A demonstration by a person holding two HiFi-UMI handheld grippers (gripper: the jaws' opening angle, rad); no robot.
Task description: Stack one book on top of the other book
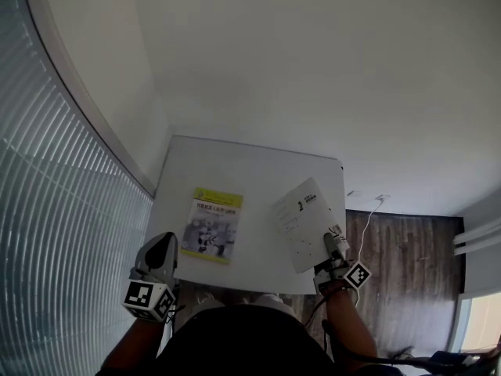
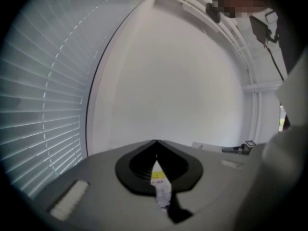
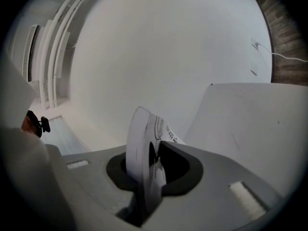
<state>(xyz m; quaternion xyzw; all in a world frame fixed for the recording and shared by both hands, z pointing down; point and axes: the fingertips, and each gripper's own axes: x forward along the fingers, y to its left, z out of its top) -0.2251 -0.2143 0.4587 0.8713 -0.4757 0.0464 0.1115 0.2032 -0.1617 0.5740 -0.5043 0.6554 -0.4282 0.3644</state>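
Observation:
A yellow-topped book (image 1: 211,225) lies flat on the white table (image 1: 250,167), left of centre. Just off its near left corner is my left gripper (image 1: 166,243), its tips together. In the left gripper view only a thin sliver of that yellow book (image 2: 161,186) shows in the slit behind the left gripper's (image 2: 156,143) tips. My right gripper (image 1: 333,245) is shut on the near right edge of a white book (image 1: 301,222), which hangs tilted over the table's right side. In the right gripper view the white book (image 3: 139,143) stands edge-on, pinched in my right gripper (image 3: 153,150).
Window blinds (image 1: 55,210) run along the left, close to the table's left edge. Wooden floor (image 1: 407,265) with a white cable (image 1: 368,214) lies to the right of the table. The table (image 3: 250,124) fills the right side of the right gripper view.

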